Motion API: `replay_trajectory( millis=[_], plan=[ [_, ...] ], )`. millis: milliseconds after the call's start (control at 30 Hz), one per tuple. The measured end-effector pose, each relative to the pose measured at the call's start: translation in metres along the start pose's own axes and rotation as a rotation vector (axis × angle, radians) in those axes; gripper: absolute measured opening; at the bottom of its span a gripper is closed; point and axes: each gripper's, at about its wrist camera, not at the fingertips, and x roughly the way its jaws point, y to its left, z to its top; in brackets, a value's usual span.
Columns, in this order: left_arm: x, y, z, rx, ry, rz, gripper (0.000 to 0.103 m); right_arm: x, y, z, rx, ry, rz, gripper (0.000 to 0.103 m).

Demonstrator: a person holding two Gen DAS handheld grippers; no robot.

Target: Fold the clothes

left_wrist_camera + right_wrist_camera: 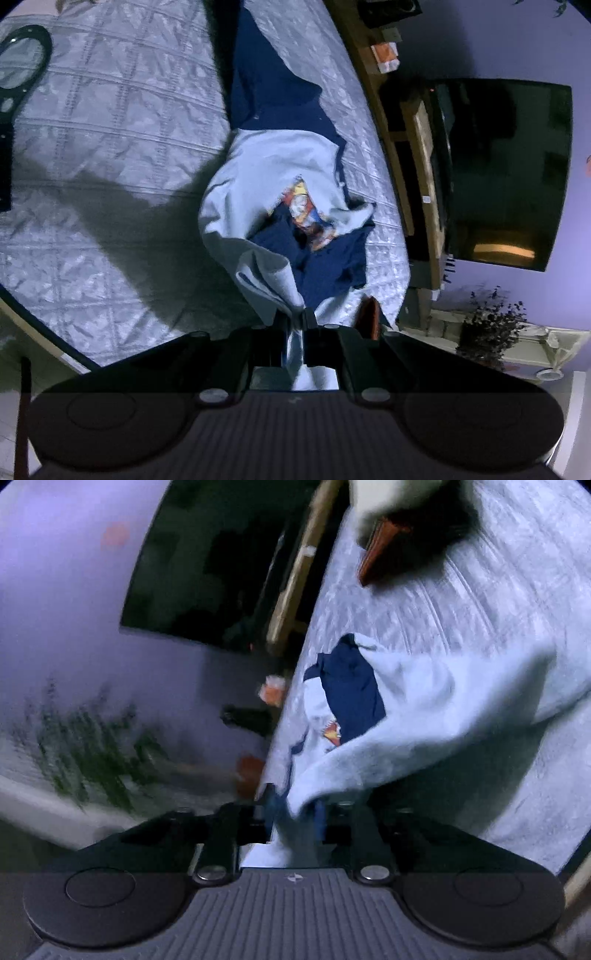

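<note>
Both jaws hold cloth: my left gripper (pixel 295 325) is pinched tight on the pale blue edge of a sweatshirt (pixel 273 177), my right gripper (pixel 295 808) is narrowed on another bunched edge. The garment hangs partly lifted over the quilted bed (pixel 110 110). I judge the right grip shallow; pulling apart could slip it free.

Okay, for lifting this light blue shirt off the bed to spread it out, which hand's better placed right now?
Probably left: the left gripper is shut on the light blue shirt, in sharp view. The right gripper has cloth between its fingers, but its view is blurred.
</note>
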Motion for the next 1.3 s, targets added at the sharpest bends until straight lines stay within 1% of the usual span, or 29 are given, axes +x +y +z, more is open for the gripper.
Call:
replay_trajectory(
  millis=[67, 100, 133, 167, 200, 233, 267, 300, 367, 433, 467, 500, 533, 567, 667, 767, 800, 900, 933, 967, 1000, 1033, 1133, 1233, 1300],
  plan=[
    [-0.002, 0.009, 0.000, -0.014, -0.006, 0.014, 0.006, -0.016, 0.008, 0.003, -0.108, 0.043, -0.083, 0.030],
    [-0.004, 0.013, -0.001, -0.011, -0.007, 0.020, 0.006, -0.026, 0.015, 0.000, -0.147, 0.070, -0.090, 0.027],
    [-0.006, 0.017, -0.002, -0.005, -0.007, 0.026, 0.006, -0.035, 0.017, -0.002, -0.183, 0.081, -0.094, 0.027],
    [-0.009, 0.019, -0.005, 0.016, -0.010, 0.034, 0.006, -0.046, 0.022, -0.002, -0.248, 0.077, -0.100, 0.027],
    [-0.013, 0.021, -0.008, 0.042, -0.013, 0.043, 0.006, -0.055, 0.029, 0.000, -0.309, 0.074, -0.118, 0.031],
    [-0.017, 0.023, -0.011, 0.063, -0.013, 0.053, 0.006, -0.063, 0.036, 0.004, -0.368, 0.071, -0.139, 0.050],
    [-0.019, 0.027, -0.013, 0.063, -0.006, 0.060, 0.006, -0.072, 0.043, 0.007, -0.428, 0.068, -0.160, 0.065],
    [-0.021, 0.032, -0.016, 0.055, 0.004, 0.066, 0.006, -0.073, 0.049, 0.014, -0.481, 0.079, -0.177, 0.086],
    [-0.019, 0.041, -0.018, 0.025, 0.028, 0.083, 0.007, -0.082, 0.062, 0.024, -0.679, 0.084, -0.254, 0.077],
    [-0.015, 0.043, -0.019, 0.006, 0.049, 0.090, 0.007, -0.089, 0.078, 0.021, -0.927, 0.081, -0.342, 0.070],
    [-0.012, 0.040, -0.019, 0.005, 0.054, 0.085, 0.007, -0.088, 0.080, 0.017, -1.047, 0.101, -0.374, 0.068],
    [-0.010, 0.038, -0.019, 0.004, 0.059, 0.081, 0.007, -0.087, 0.082, 0.014, -1.166, 0.125, -0.403, 0.063],
    [-0.009, 0.033, -0.019, 0.012, 0.060, 0.072, 0.007, -0.083, 0.078, 0.011, -1.237, 0.168, -0.412, 0.060],
    [-0.008, 0.026, -0.019, 0.027, 0.059, 0.059, 0.007, -0.076, 0.070, 0.010, -1.271, 0.218, -0.414, 0.059],
    [-0.006, 0.005, -0.020, 0.069, 0.056, 0.035, 0.007, -0.063, 0.043, 0.008, -1.274, 0.305, -0.393, 0.060],
    [-0.005, -0.007, -0.020, 0.096, 0.048, 0.033, 0.007, -0.042, 0.015, 0.002, -1.310, 0.352, -0.452, 0.060],
    [-0.005, -0.009, -0.020, 0.103, 0.045, 0.034, 0.007, -0.038, 0.010, 0.002, -1.297, 0.343, -0.447, 0.060],
    [-0.005, -0.006, -0.022, 0.107, 0.042, 0.050, 0.007, -0.026, 0.001, 0.005, -1.286, 0.279, -0.411, 0.063],
    [-0.004, -0.003, -0.023, 0.101, 0.042, 0.060, 0.007, -0.022, -0.002, 0.007, -1.272, 0.293, -0.411, 0.058],
    [-0.005, 0.000, -0.023, 0.093, 0.041, 0.067, 0.007, -0.017, -0.006, 0.008, -1.256, 0.313, -0.414, 0.045],
    [-0.007, 0.004, -0.023, 0.087, 0.039, 0.073, 0.007, -0.012, -0.010, 0.010, -1.240, 0.334, -0.417, 0.006],
    [-0.008, 0.009, -0.023, 0.082, 0.036, 0.079, 0.007, -0.014, -0.010, 0.010, -1.232, 0.344, -0.408, 0.008],
    [-0.014, 0.022, -0.020, 0.072, 0.024, 0.096, 0.007, -0.027, -0.007, 0.010, -1.227, 0.352, -0.372, 0.008],
    [-0.020, 0.029, -0.021, 0.109, 0.006, 0.135, 0.007, -0.050, 0.003, 0.008, -1.249, 0.361, -0.322, 0.008],
    [-0.025, 0.033, -0.022, 0.128, 0.007, 0.152, 0.007, -0.066, 0.011, 0.006, -1.266, 0.374, -0.287, 0.008]
  ],
)
